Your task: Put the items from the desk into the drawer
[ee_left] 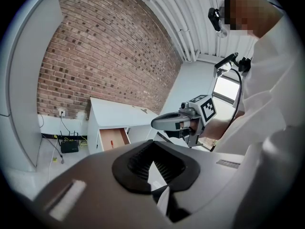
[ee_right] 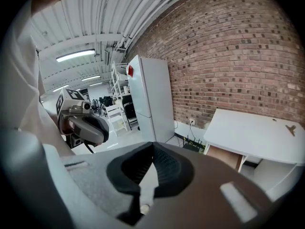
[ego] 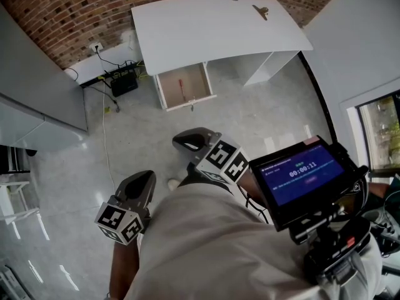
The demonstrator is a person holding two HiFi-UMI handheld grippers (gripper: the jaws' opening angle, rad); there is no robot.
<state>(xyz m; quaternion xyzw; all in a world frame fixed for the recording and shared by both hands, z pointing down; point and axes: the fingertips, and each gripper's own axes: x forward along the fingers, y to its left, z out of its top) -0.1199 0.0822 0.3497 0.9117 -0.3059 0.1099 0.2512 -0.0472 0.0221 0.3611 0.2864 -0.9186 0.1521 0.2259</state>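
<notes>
left gripper (ego: 142, 181): low by your hip, jaws pressed together, nothing between them.
right gripper (ego: 187, 140): in front of your body, jaws pressed together, also empty.
desk (ego: 206, 27): white, well ahead of both grippers.
small brown object (ego: 261, 10): at the desk's far right corner, lying slantwise, too small to name.
drawer (ego: 164, 92): open under the desk's left side, with a red tool (ego: 181, 85) inside.
nearer hand: probably your right.
</notes>
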